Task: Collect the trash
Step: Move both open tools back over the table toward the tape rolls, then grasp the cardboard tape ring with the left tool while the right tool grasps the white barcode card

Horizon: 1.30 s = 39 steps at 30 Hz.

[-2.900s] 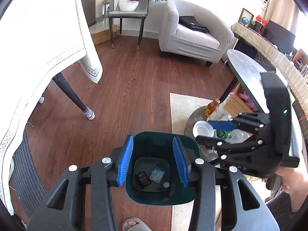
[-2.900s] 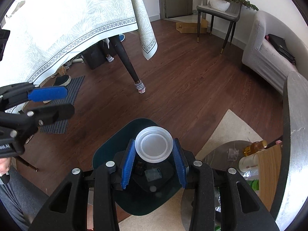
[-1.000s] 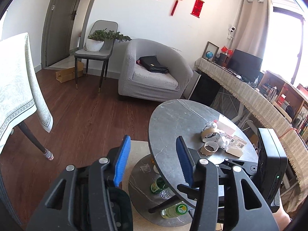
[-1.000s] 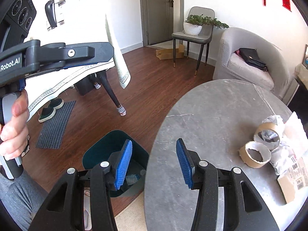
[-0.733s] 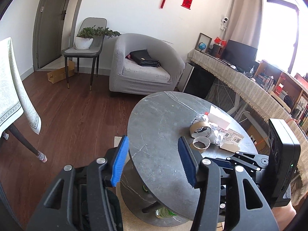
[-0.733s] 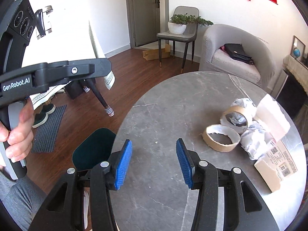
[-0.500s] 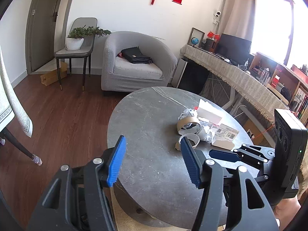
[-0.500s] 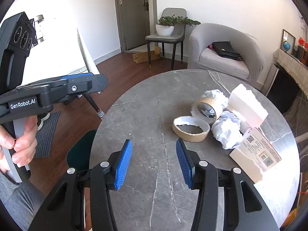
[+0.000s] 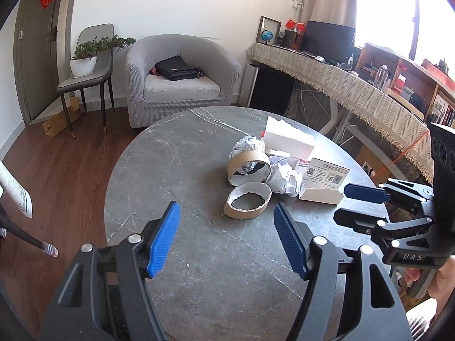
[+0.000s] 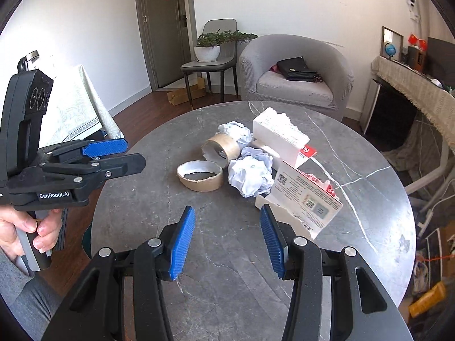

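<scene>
Left wrist view: the left gripper [image 9: 227,238], jaws just widened and empty, hangs over the round grey table [image 9: 170,164]; a flat cardboard ring [image 9: 247,201] lies just beyond its fingers, with crumpled paper [image 9: 285,179] behind.

Right wrist view: the right gripper [image 10: 227,243] stands part-open, empty, near a torn box [image 10: 304,201] at its right finger.

place: home living room | cues: grey armchair [image 9: 182,85], round marble table [image 9: 176,170], wood floor [image 9: 62,176]
</scene>
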Motion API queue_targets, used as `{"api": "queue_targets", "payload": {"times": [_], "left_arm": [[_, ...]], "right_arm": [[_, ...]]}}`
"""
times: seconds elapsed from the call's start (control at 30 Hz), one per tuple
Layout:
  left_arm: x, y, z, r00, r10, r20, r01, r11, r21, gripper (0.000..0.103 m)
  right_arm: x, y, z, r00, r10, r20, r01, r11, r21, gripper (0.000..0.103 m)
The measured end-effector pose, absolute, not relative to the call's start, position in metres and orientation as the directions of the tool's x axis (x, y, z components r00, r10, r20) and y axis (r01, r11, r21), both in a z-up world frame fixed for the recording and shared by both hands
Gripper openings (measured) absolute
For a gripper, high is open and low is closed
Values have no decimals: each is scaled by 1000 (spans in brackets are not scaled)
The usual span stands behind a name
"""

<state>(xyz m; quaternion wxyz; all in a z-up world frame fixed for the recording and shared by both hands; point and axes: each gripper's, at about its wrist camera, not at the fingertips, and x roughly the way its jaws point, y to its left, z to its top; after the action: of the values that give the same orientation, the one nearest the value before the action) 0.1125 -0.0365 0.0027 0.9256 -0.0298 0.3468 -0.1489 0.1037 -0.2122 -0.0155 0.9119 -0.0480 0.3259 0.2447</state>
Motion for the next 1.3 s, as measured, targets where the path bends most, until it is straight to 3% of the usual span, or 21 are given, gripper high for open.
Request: {"api": "queue_targets", "payload": {"times": [0.3,0.6,0.67,0.87,1.13,1.3], "left_arm": [[133,-68,-22,680,-270,-681,275,956,-105,72],[156,-80,-38,645,-278,-711,251,957,-146,72],[161,-84,-39,634,-285,-719,249,955,-158,72],[167,-84,-37,634,-295,-715,231,954,-189,71],[170,-84,-38,614,-329,-717,218,944,-247,56],[168,-83,-39,619,-322,-716,214,947,-241,54]], "right_arm": [[109,-258,-11,708,391,-588,-427,900,86,62],[129,-283,-12,690,411,-596,-454,887,86,62],[133,-285,-14,687,412,-599,-462,883,77,55],[143,-285,-20,673,429,-603,-493,868,68,51],[151,-278,-22,649,444,-618,-516,854,72,44],[156,-272,-23,645,443,-622,-519,852,69,41]]}}
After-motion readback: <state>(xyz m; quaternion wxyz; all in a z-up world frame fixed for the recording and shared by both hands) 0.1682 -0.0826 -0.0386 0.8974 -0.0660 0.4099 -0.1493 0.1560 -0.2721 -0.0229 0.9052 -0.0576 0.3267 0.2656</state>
